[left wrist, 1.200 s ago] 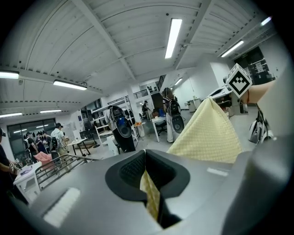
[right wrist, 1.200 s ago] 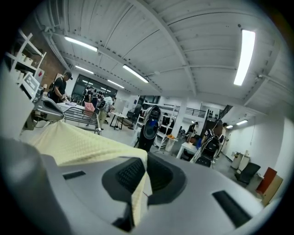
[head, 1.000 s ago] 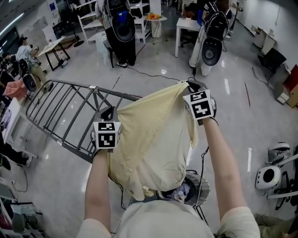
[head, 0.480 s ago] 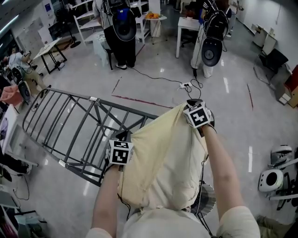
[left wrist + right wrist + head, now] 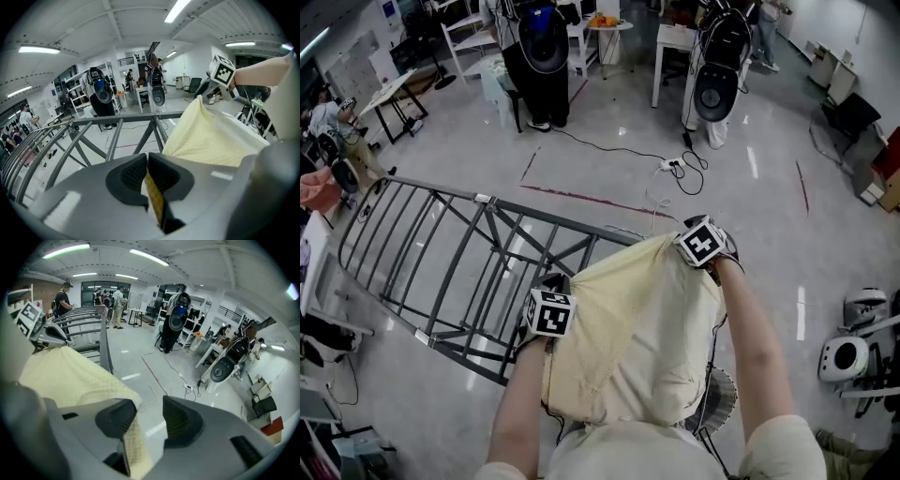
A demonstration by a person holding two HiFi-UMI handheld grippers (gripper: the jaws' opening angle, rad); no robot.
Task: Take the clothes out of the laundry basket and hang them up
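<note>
I have 1 yellow garment (image 5: 628, 337) nearly hung at the 3 o'clock end of the rack (image 5: 487, 202): left gripper (image 5: 146, 164) pinches it, right gripper (image 5: 149, 420), jaws just opening, slackens round it.

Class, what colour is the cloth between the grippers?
Pale yellow cloth; shows best in the head view.
</note>
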